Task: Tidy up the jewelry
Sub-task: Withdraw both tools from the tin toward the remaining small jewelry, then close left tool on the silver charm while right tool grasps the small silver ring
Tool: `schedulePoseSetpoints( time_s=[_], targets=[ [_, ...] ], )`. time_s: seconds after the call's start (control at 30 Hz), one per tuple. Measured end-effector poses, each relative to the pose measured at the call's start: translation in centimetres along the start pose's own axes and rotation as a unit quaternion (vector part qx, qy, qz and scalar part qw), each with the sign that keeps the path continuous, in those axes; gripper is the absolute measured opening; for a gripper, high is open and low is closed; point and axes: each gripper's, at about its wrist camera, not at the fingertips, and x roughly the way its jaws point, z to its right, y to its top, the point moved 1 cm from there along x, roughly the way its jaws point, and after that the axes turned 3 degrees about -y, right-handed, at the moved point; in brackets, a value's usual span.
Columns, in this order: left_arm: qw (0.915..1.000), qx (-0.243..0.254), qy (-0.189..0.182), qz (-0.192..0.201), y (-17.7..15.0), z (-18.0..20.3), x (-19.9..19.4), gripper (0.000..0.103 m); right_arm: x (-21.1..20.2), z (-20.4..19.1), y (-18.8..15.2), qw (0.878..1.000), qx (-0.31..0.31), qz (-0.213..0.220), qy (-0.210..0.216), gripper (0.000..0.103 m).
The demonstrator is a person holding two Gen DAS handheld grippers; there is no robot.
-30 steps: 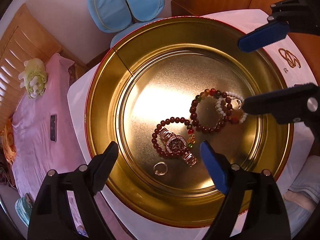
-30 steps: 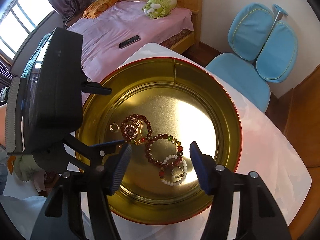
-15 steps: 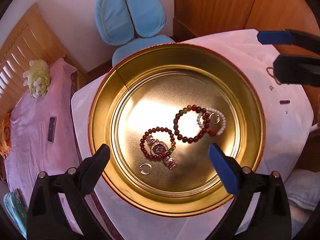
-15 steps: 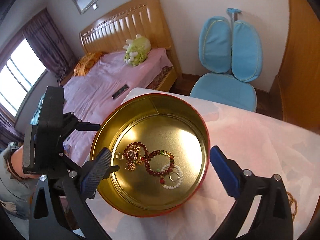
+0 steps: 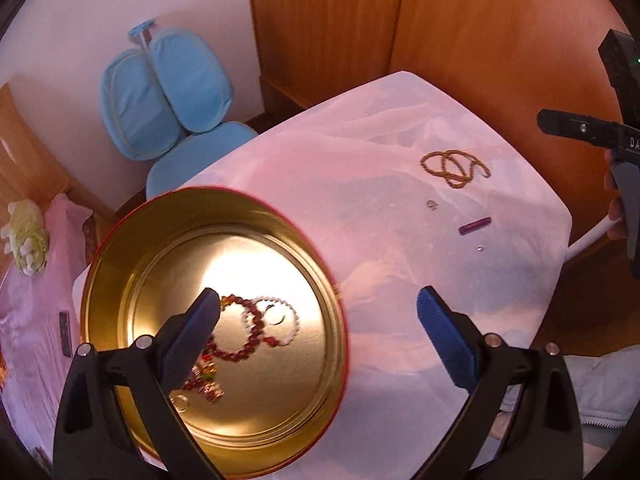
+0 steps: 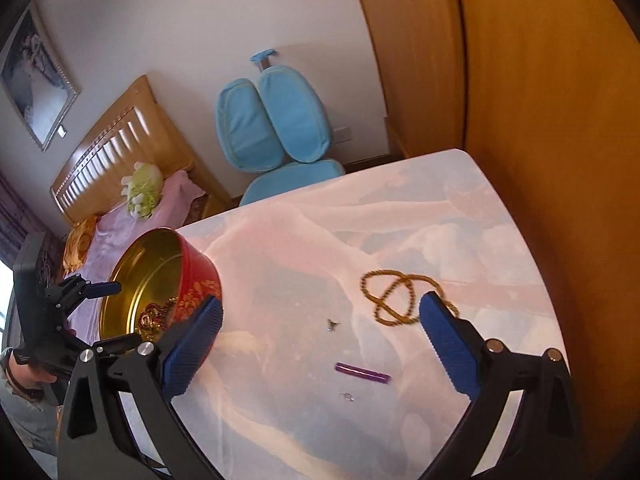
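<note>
still out on the pale cloth-covered bench [image 6: 400,208], a gold bead necklace [image 6: 394,298] lies in loose overlapping loops near the far right corner, close to the wooden cabinet, well apart from the red-walled gold tin [image 6: 160,280] at the bench's left edge. it looks to be a long strand of small amber-gold beads, coiled into two or three rings that cross each other, with one tail running off to the right. i judge it light and limp: it will sag and swing the moment it leaves the cloth, and round beads may slip on my blue pads, so the best hold seems to be where the loops cross, pinching several strands together rather than a single run. between it and me sit a short purple tube [image 6: 362,374] and two tiny silvery pieces, too small to name. my right fingers [image 6: 320,344] stand spread wide with nothing in them, angled down over that open stretch of bench, the right pad just in front of the necklace's tail. my left fingers [image 5: 318,334] are equally wide and empty, straddling the tin's rim, where red bead bracelets [image 5: 248,336], a white bead bracelet [image 5: 286,322] and other blurred pieces already rest on the gold floor.
</note>
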Motion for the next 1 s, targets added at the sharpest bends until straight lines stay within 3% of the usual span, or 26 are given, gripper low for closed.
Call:
schedulePoseSetpoints(
  time_s=[0.13,0.33,0.5,0.7,1.0],
  targets=[
    [0.9987,0.026,-0.042,-0.008,1.4,3.7,1.9,0.096,-1.1,2.7,-1.4,1.0,0.024,0.001,-0.014,0.099],
    [0.9963,0.042,-0.066,-0.035,2.7,7.1,5.1,0.096,-1.4,5.4,-4.0,0.998,0.047,-0.03,-0.002,0.099],
    [0.9955,0.051,-0.05,-0.062,3.0,8.2,7.8,0.096,-0.4,6.2,-5.8,0.997,0.063,-0.052,0.0,0.099],
    [0.9943,0.079,0.007,-0.07,2.8,9.3,10.9,0.096,2.0,4.8,-8.5,0.997,0.017,-0.074,-0.02,0.099],
    [0.9978,0.048,-0.01,-0.045,4.5,8.0,14.8,0.096,4.7,3.0,-11.7,0.996,-0.018,-0.076,-0.032,0.099]
  ],
)
